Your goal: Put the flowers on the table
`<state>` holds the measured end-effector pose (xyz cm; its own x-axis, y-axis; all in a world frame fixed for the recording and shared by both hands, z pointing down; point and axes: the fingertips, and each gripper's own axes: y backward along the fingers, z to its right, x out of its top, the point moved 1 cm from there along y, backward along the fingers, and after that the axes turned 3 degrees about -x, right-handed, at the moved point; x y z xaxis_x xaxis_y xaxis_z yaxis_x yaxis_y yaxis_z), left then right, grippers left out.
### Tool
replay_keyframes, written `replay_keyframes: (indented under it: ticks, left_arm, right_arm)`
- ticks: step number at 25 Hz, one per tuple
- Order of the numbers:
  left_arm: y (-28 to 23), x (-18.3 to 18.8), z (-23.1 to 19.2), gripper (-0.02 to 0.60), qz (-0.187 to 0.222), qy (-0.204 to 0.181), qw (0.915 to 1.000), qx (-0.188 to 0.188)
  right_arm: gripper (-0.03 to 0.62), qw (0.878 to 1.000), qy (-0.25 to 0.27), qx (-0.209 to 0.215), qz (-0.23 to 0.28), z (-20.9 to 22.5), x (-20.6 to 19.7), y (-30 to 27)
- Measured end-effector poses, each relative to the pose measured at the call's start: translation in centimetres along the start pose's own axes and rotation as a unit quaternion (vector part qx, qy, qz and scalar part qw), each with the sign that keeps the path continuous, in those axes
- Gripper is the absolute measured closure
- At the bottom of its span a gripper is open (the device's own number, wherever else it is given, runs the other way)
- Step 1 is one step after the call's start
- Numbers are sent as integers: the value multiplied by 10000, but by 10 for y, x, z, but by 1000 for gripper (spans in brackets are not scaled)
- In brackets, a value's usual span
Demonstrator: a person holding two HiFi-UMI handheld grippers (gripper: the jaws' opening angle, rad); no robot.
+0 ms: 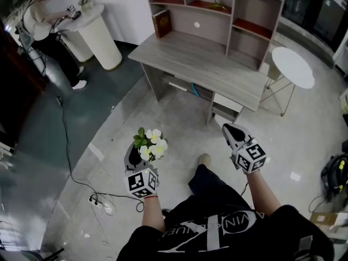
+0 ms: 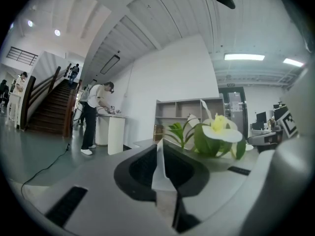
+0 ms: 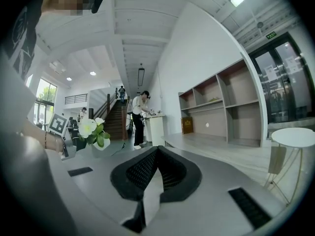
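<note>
my left tool (image 1: 134, 147) is clenched on the flowers (image 1: 152, 144). the white flowers and green leaves stick up from its tip. i hold them up in the air over the floor (image 1: 179, 118), in front of me. they do not touch the counter (image 1: 201, 64). the counter is well apart from them, farther ahead, and its front edge faces me. my right tool (image 1: 232, 130) is clenched too, with its two sides pressed together and nothing in between. it is off to the side of the flowers and does not touch them. a brown book (image 1: 162, 23) stands at the back left corner of the counter, beside the shelves (image 1: 217, 10). a person (image 1: 46, 26) stands far off at a tall white stand (image 1: 98, 34).
</note>
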<state>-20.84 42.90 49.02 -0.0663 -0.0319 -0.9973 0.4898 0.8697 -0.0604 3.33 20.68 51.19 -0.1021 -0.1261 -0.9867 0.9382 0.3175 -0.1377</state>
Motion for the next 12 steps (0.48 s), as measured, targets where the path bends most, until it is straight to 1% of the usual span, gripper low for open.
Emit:
replay_keyframes:
  ticks: [8,12]
  left_arm:
    - [-75,2,7,541,-113,1,9997,-222]
    - [-114,3,5,543,-204,73,9995,-223]
  right_arm:
    - [583,10000,-55,-64,-43,41,12,-50]
    - [583,9999,-68,-81,-45,64,20,-76]
